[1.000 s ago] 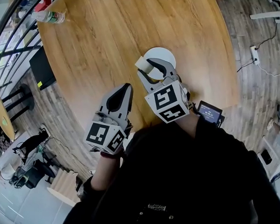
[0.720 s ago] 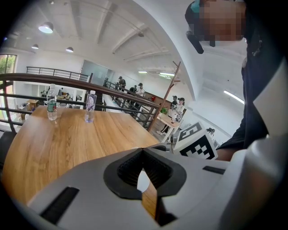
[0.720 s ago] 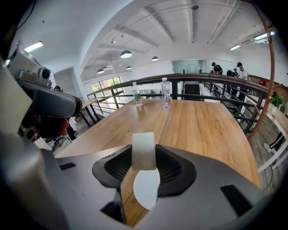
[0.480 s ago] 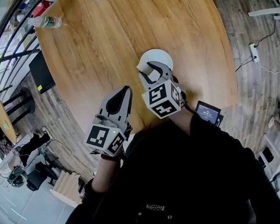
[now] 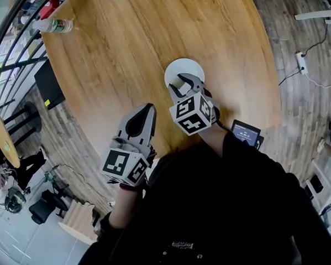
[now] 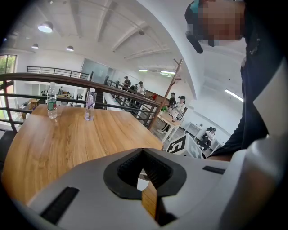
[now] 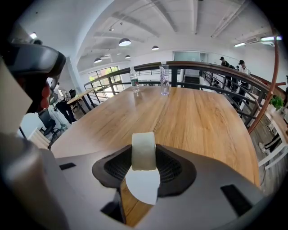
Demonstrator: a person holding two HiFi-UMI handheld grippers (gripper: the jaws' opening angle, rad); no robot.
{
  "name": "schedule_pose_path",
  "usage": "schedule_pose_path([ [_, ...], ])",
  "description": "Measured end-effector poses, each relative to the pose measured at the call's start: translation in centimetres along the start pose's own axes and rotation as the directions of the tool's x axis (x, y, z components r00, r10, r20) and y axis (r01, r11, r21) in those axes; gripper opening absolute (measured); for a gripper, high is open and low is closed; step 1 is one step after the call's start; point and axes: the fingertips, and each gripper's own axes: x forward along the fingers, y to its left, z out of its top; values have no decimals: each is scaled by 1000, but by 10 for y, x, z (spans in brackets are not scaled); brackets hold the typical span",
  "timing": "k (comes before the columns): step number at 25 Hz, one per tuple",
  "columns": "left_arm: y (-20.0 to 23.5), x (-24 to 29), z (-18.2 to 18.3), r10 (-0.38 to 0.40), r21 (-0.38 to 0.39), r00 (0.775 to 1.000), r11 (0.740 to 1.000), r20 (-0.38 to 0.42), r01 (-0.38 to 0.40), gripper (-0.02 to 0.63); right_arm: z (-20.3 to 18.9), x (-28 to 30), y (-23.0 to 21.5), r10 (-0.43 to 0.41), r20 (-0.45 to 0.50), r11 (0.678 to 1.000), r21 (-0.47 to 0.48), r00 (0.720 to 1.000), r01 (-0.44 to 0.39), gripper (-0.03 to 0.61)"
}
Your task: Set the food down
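Note:
A pale, block-shaped piece of food [image 7: 143, 151] sits between the dark pads of my right gripper [image 7: 144, 158], which is shut on it. In the right gripper view a small white plate [image 7: 143, 186] lies right under the food on the round wooden table [image 7: 193, 121]. From the head view, the right gripper [image 5: 180, 87] hangs over the near edge of that plate [image 5: 182, 68]. My left gripper [image 5: 146, 107] is over the table's near edge, left of the plate, jaws closed together with nothing in them; its own view shows the tips [image 6: 143, 152] meeting.
Two water bottles [image 7: 133, 81] [image 7: 164, 80] stand at the far side of the table, near a dark railing [image 7: 211, 67]. The table's rim [image 5: 93, 145] curves close under my left gripper. People and other tables are in the background.
My right gripper has shifted a little towards me and right with the food, settling over the plate's near edge. The left gripper has stayed put.

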Motion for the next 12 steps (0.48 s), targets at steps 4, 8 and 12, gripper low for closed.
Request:
schedule_pose_path([
  [4, 2, 0, 0, 1, -4, 1000, 1000, -3, -1, 6, -12, 12, -2, -11, -36, 1000, -15, 999, 11, 173],
  [8, 3, 0, 2, 1, -8, 1000, 1000, -4, -1, 6, -23, 24, -5, -28, -72, 999, -31, 997, 26, 173],
  [12, 4, -1, 0, 4, -14, 1000, 1000, -9, -4, 6, -33, 32, -9, -39, -101, 999, -37, 994, 35, 173],
])
